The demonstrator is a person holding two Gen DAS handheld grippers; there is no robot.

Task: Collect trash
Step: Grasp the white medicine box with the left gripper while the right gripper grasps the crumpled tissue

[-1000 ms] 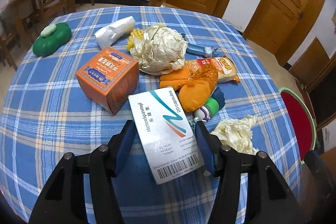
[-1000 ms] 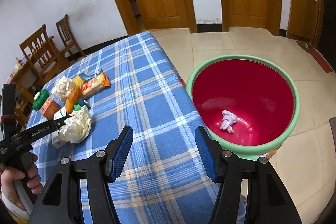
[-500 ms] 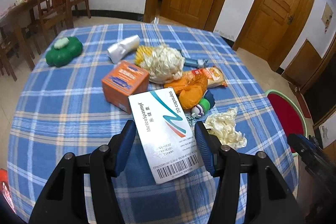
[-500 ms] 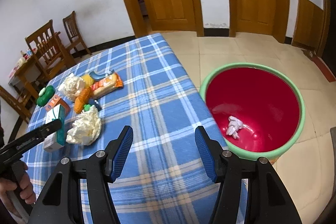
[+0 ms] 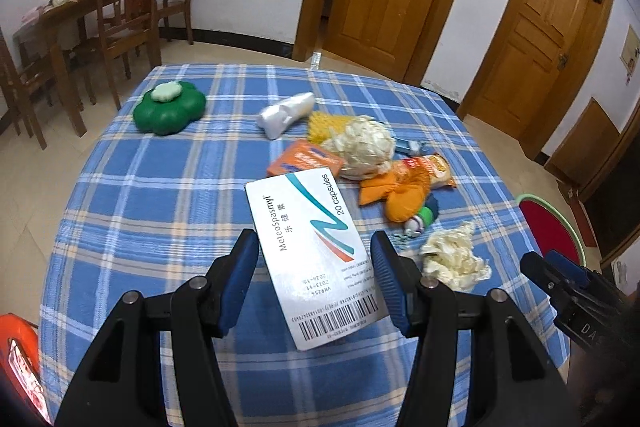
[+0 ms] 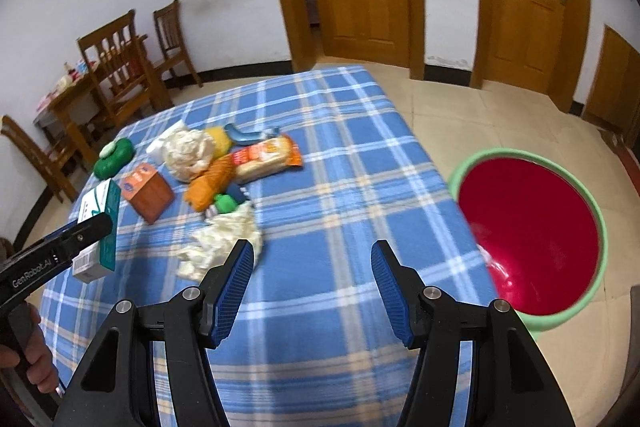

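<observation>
Blue-and-white plaid cloth covers the table [image 5: 132, 211] in both views. Only my right wrist view takes in the red basin [image 6: 532, 227] whole, standing on the floor off the table's right edge; the left wrist view catches just a sliver of it, but alone reads the printed face of the white medicine box [image 5: 310, 251]. My left claw [image 5: 314, 281] is closed on that box across its narrow sides, lifted clear of the cloth, barcode end nearest the camera. The right wrist view confirms this from the side: box [image 6: 98, 227] pinched in the left claw [image 6: 94, 227], a hand [image 6: 30, 359] on the grip below. My right claw [image 6: 312, 281] stands half open with nothing between its pads, over bare cloth, with the crumpled tissue [image 6: 224, 235] just left of its left finger. Against the frame a second ago, the table pile sits farther from the left camera, and the right view has swung left, so the basin has slid to the frame's edge.
</observation>
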